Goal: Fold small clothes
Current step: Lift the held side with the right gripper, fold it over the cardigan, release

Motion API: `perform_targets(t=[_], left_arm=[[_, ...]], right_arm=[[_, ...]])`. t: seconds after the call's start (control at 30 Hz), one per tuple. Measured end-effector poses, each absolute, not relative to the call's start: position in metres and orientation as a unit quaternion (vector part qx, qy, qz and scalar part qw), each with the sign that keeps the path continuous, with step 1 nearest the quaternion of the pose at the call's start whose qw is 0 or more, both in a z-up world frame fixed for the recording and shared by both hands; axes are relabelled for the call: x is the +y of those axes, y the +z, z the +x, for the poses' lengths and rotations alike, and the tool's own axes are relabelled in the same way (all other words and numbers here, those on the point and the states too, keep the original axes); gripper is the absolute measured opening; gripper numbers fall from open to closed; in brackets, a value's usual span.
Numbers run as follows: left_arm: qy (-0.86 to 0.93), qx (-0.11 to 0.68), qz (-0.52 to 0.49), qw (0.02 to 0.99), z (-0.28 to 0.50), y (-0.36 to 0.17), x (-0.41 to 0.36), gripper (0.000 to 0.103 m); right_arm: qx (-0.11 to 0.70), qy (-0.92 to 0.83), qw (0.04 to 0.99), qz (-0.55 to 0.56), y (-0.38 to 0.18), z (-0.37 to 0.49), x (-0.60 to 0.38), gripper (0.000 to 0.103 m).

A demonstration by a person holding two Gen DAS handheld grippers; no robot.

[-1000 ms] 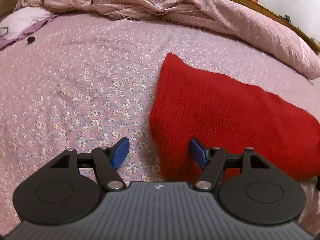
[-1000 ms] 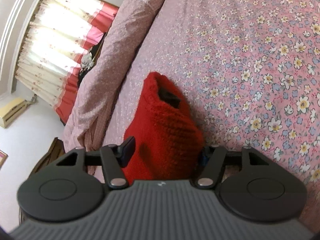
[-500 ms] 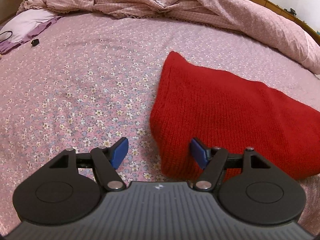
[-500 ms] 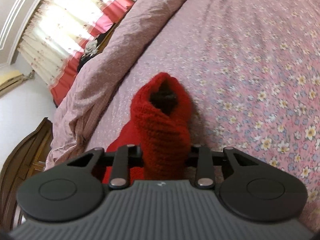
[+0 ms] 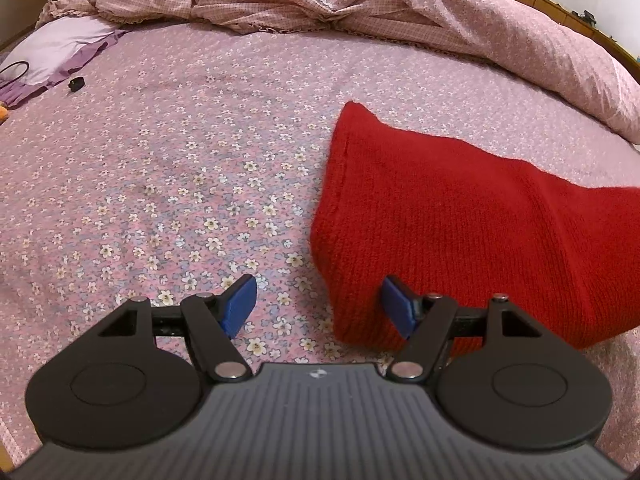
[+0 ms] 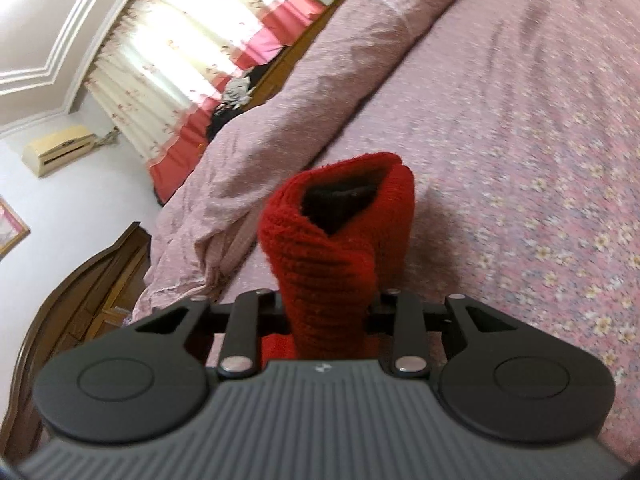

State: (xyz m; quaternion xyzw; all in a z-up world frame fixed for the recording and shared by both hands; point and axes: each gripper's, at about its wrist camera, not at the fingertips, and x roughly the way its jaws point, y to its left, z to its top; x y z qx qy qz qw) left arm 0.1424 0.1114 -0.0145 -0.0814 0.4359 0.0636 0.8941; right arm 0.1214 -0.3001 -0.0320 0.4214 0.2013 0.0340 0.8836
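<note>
A red knitted garment (image 5: 460,224) lies on the floral pink bedsheet (image 5: 160,160), right of centre in the left wrist view. My left gripper (image 5: 316,304) is open, low over the sheet, its right blue pad (image 5: 394,304) against the garment's near corner. In the right wrist view my right gripper (image 6: 326,312) is shut on a bunched end of the red garment (image 6: 332,248), lifted above the bed; its pads are hidden by the knit.
A rumpled pink duvet (image 5: 360,8) runs along the far side of the bed. A lilac pillow (image 5: 56,48) and a small black object (image 5: 76,83) lie at far left. A wooden bed frame (image 6: 92,280), curtains (image 6: 192,48) and an air conditioner (image 6: 56,150) show on the right wrist's side.
My right gripper has shut on the garment's end and lifted it, tilting up toward the window. My left gripper has stayed open by the near corner, shifting slightly.
</note>
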Motion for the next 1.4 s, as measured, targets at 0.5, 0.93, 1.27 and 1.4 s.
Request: perform_targets(t=[0.5,0.93,1.27,1.4], left_arm=[[0.071,0.423,-0.094,0.899,0.133,-0.001,0.130,0.074],[0.081,0.414,-0.103,0.901,0.132,0.001,0.161,0.074],[0.098,0.419,-0.120,0.895,0.129,-0.008,0.189,0.074],[0.103,0.421,-0.128,0.892,0.127,-0.012,0.197,0.074]], right_arm=[[0.189,0.081,0.902,0.380,-0.001,0.132,-0.272,0.031],[0.182,0.127,0.920,0.324,0.026,0.146,-0.214,0.031],[0.203,0.178,0.919,0.287,0.025,0.154,-0.149,0.030],[0.226,0.204,0.917,0.258,0.014,0.153,-0.117,0.030]])
